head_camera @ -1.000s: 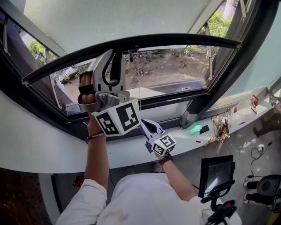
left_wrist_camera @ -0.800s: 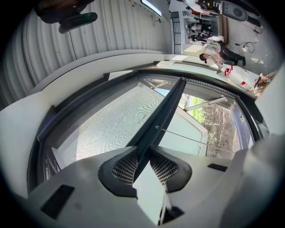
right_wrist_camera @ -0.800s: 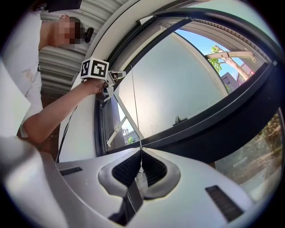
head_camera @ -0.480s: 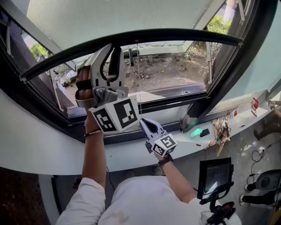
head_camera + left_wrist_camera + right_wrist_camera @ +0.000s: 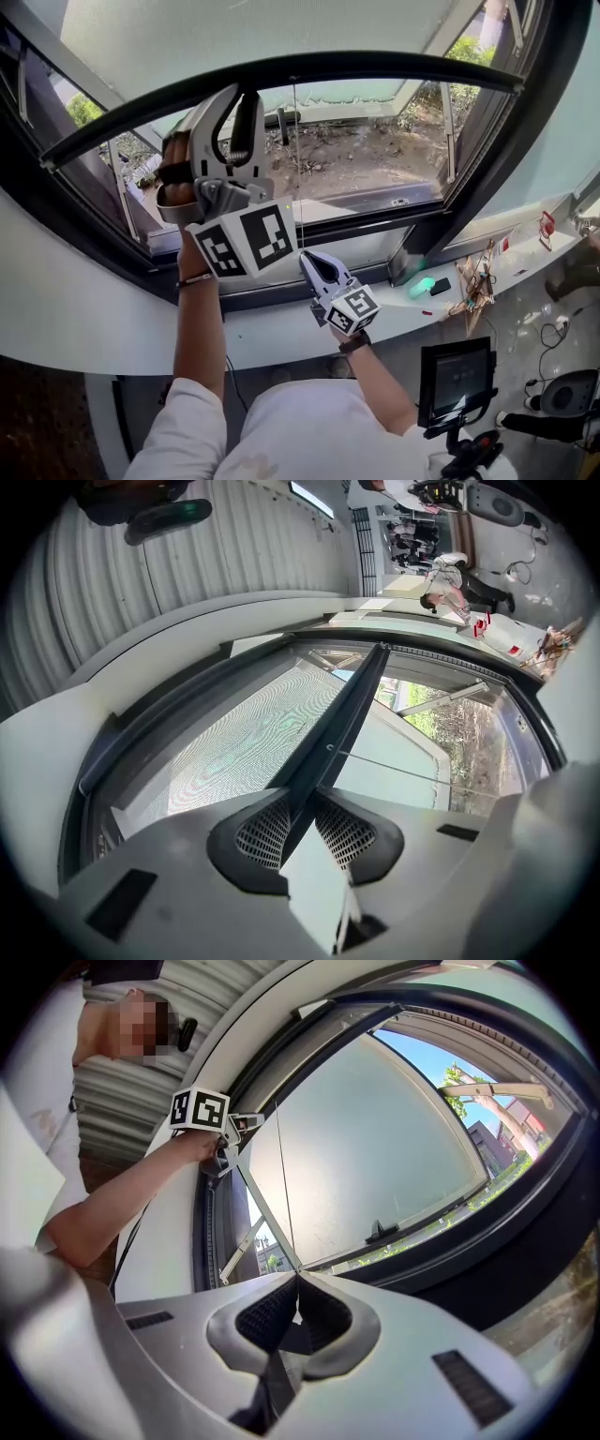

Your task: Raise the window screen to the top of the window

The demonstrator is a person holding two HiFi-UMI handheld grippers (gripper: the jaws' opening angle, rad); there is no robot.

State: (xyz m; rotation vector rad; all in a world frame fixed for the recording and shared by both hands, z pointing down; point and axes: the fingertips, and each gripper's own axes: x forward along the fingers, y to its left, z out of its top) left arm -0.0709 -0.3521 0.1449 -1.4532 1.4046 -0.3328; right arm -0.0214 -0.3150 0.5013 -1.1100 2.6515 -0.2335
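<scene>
The window screen (image 5: pixel 244 33) is a pale mesh ending in a black bottom bar (image 5: pixel 394 67) that arcs across the head view. My left gripper (image 5: pixel 234 96) reaches up and is shut on that bar. In the left gripper view the bar (image 5: pixel 352 700) runs straight in between the pads of the left gripper (image 5: pixel 302 813), with the mesh (image 5: pixel 248 747) to its left. A thin pull cord (image 5: pixel 298 159) hangs from the bar down to my right gripper (image 5: pixel 307 258), which is shut on it below the left one. The right gripper view shows the cord (image 5: pixel 284 1185) pinched in the right gripper (image 5: pixel 297 1288).
Below the bar the window opening shows dirt and plants outside. A dark frame post (image 5: pixel 473 178) stands at the right. On the white sill (image 5: pixel 281 328) lie a teal object (image 5: pixel 419 285), a small black device (image 5: pixel 439 284) and tangled wires (image 5: pixel 476 274). A monitor (image 5: pixel 455 380) stands at the lower right.
The black bar has gone up, and more of the opening shows beneath it. My left gripper has risen with the bar, and the right one has risen slightly on the cord.
</scene>
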